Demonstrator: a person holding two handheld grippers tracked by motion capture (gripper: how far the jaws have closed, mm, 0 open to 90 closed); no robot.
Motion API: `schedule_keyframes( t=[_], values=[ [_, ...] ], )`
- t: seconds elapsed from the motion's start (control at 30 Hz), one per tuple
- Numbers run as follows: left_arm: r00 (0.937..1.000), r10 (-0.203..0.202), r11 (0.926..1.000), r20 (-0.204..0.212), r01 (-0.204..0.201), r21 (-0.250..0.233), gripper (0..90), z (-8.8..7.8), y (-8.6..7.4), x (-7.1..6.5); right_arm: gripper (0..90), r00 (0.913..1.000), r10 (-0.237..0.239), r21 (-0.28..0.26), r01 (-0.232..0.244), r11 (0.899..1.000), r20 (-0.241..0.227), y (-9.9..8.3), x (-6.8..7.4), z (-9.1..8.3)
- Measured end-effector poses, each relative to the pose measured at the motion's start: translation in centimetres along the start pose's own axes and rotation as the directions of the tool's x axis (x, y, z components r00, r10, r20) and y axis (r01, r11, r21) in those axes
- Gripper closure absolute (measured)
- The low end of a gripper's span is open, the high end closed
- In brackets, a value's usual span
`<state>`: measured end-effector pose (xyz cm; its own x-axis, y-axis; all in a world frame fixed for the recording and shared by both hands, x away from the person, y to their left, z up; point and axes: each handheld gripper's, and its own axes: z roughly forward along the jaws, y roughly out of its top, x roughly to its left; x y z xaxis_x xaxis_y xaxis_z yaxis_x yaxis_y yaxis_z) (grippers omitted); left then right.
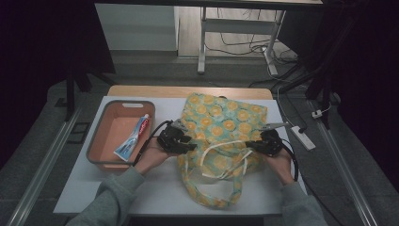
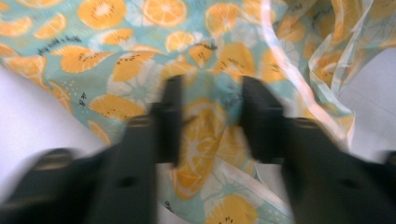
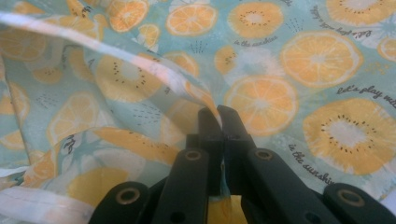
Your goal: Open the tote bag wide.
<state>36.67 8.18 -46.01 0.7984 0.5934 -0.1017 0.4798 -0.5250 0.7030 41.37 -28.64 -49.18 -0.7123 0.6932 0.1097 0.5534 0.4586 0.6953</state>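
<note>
Orange-print bag [image 3: 261, 60] edge pinched by right gripper [image 3: 219, 116], seen close.

I see the desk [image 1: 164, 186], a pale grey top with a strip of bare wood along its far edge. Toward the left edge sits an orange tub with a grey rim [image 1: 101, 123], just short of the far left corner. A fruit-print cloth bag [image 1: 225, 120] lies spread from the far edge toward the near one, right of centre, its straps trailing toward me.
</note>
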Motion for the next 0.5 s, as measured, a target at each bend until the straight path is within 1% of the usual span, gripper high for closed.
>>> schedule_keyframes(
  t=[0.03, 0.07, 0.1, 0.13, 0.2, 0.23, 0.3, 0.33, 0.37, 0.4, 0.43, 0.47, 0.5],
  values=[
    [0.9999, 0.009, 0.9997, -0.01, -0.009, -0.024, 45.8, -0.7, 0.0, -0.4, 89.2, 1.0, 0.003, -0.002, -0.003, 1.0, 0.001, 0.0, 0.0, -0.1],
    [0.9997, 0.022, 0.9985, -0.011, -0.022, -0.05, 41.3, -1.4, 0.0, -0.8, 89.2, 1.0, 0.001, -0.004, -0.001, 1.0, 0.002, -0.1, 0.0, -0.2],
    [0.9994, 0.034, 0.9965, -0.001, -0.034, -0.077, 38.3, -2.1, 0.0, -1.3, 89.2, 1.0, 0.003, -0.004, -0.002, 1.0, 0.002, -0.1, 0.0, -0.2],
    [0.9986, 0.051, 0.9946, 0.017, -0.049, -0.091, 35.5, -2.7, -0.1, -1.7, 89.2, 1.0, 0.001, -0.005, -0.001, 1.0, 0.002, -0.2, 0.0, -0.3],
    [0.9945, 0.088, 0.9917, 0.058, -0.082, -0.099, 30.7, -3.3, 0.0, -2.8, 89.1, 1.0, 0.004, -0.005, -0.004, 1.0, 0.002, -0.2, 0.1, -0.3],
    [0.9926, 0.104, 0.9902, 0.063, -0.097, -0.1, 28.9, -3.3, 0.0, -3.3, 89.1, 1.0, 0.004, -0.005, -0.004, 1.0, 0.002, -0.3, 0.0, -0.3],
    [0.9843, 0.159, 0.9852, 0.076, -0.153, -0.076, 24.7, -2.7, 0.2, -4.4, 89.1, 1.0, 0.006, -0.003, -0.006, 1.0, 0.001, -0.3, 0.0, -0.2],
    [0.9811, 0.176, 0.9832, 0.08, -0.171, -0.063, 23.4, -2.4, 0.3, -4.7, 89.1, 1.0, 0.006, -0.004, -0.006, 1.0, -0.001, -0.2, 0.0, -0.2],
    [0.9781, 0.192, 0.9811, 0.08, -0.19, -0.039, 21.9, -1.5, 0.4, -5.1, 89.1, 1.0, 0.006, -0.004, -0.006, 1.0, -0.002, -0.2, 0.0, -0.2],
    [0.9749, 0.204, 0.979, 0.09, -0.204, -0.009, 19.1, -0.7, 0.5, -5.3, 89.2, 1.0, 0.005, -0.005, -0.005, 1.0, -0.003, -0.2, 0.1, -0.1],
    [0.9712, 0.216, 0.9752, 0.1, -0.22, 0.025, 16.8, 0.0, 0.5, -5.4, 89.1, 1.0, -0.002, -0.005, 0.002, 1.0, -0.004, -0.1, 0.1, -0.1],
    [0.9674, 0.231, 0.9685, 0.104, -0.239, 0.071, 15.4, 1.0, 0.4, -5.6, 89.1, 1.0, -0.004, -0.004, 0.004, 1.0, -0.005, -0.1, 0.1, -0.1],
    [0.9654, 0.24, 0.9608, 0.102, -0.251, 0.117, 14.3, 2.0, 0.2, -5.7, 89.1, 1.0, -0.004, -0.004, 0.004, 1.0, -0.005, -0.1, 0.1, 0.0]
  ],
)
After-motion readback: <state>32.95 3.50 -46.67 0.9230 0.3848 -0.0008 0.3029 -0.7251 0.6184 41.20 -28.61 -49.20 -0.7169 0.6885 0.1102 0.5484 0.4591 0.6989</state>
